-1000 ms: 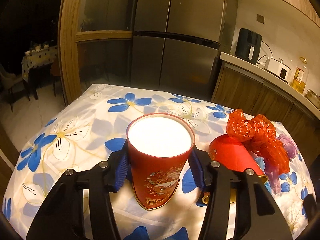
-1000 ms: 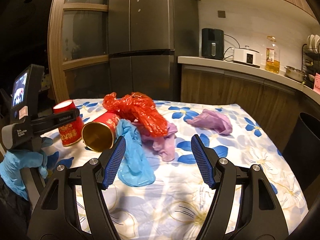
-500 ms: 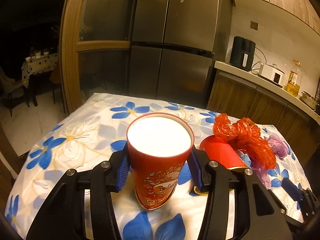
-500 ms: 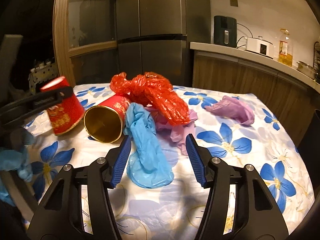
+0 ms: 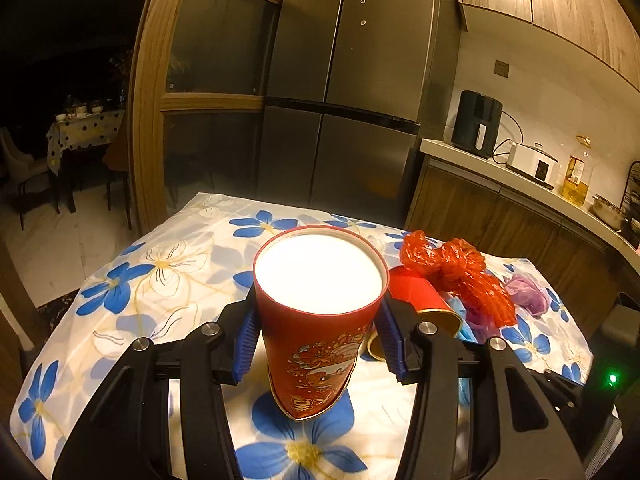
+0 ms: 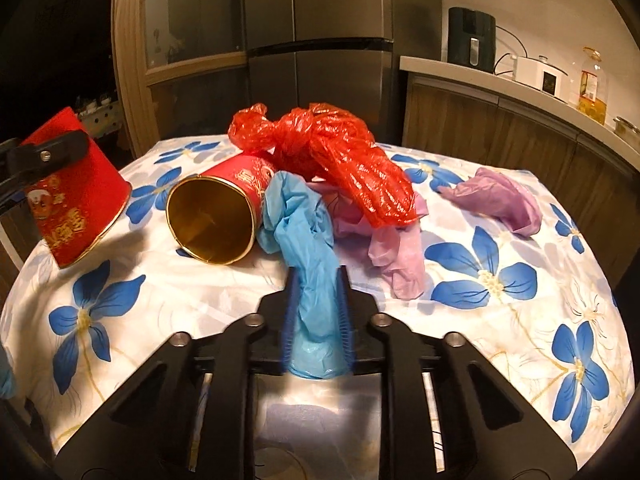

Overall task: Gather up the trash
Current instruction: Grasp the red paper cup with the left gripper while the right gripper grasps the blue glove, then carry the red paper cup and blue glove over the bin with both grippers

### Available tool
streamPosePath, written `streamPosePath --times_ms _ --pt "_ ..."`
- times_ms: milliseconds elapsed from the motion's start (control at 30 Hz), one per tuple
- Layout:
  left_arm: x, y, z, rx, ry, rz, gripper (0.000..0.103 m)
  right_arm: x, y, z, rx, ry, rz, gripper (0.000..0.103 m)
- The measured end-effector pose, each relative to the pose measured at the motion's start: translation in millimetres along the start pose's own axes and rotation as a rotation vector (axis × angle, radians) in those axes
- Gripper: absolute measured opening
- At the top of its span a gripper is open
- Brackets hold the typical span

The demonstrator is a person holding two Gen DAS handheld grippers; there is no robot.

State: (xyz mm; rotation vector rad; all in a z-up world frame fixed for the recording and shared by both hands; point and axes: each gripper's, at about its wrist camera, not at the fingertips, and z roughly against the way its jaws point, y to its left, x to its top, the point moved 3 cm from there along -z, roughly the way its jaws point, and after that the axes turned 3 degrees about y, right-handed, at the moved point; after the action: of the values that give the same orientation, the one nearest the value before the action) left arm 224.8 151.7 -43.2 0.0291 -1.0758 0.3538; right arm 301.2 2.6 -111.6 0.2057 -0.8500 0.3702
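Right gripper [image 6: 316, 316], low centre of the right wrist view: jaws just closed in, now narrow, blue pads pinching the lower end of a blue disposable glove [image 6: 308, 256]. Rest of the glove trailing up the frame from the pads, draped against a red paper cup lying on its side [image 6: 220, 216], gold inside facing the camera. Just above, centre frame, a crumpled red plastic bag [image 6: 332, 160] resting on the cup and on a pink glove [image 6: 396, 256]. Further right, apart from the heap, a purple glove [image 6: 500, 200]. All on a blue-flowered tablecloth [image 6: 500, 280].

Left gripper [image 5: 318, 336], lower centre of the left wrist view: half open, pads pressed on both sides of an upside-down red paper cup [image 5: 316, 320], white base toward the camera, lifted and tilted above the cloth. Same cup seen at far left of the right wrist view.
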Motion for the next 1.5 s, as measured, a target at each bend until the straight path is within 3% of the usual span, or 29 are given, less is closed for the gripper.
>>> streamPosePath --times_ms 67,167,667,1167,1500 --pt "-2.1 -0.5 4.1 0.001 0.0 0.0 0.05 0.2 0.0 1.0 0.006 -0.002 0.001 0.004" --pt "-4.9 -0.4 7.6 -0.001 0.004 0.0 0.05 1.4 0.0 9.5 0.013 -0.028 0.007 0.001" --pt "-16.7 -27.5 42.4 -0.04 -0.005 -0.029 0.05 -6.1 -36.8 104.6 -0.007 -0.186 -0.057 0.001" --pt "-31.2 -100.5 68.4 -0.148 -0.013 -0.122 0.05 -21.0 -94.5 183.3 -0.082 -0.291 -0.124 0.001" --pt "-45.0 -178.8 67.2 -0.266 0.017 -0.202 0.05 -30.7 -154.2 213.8 -0.16 -0.325 -0.19 0.001"
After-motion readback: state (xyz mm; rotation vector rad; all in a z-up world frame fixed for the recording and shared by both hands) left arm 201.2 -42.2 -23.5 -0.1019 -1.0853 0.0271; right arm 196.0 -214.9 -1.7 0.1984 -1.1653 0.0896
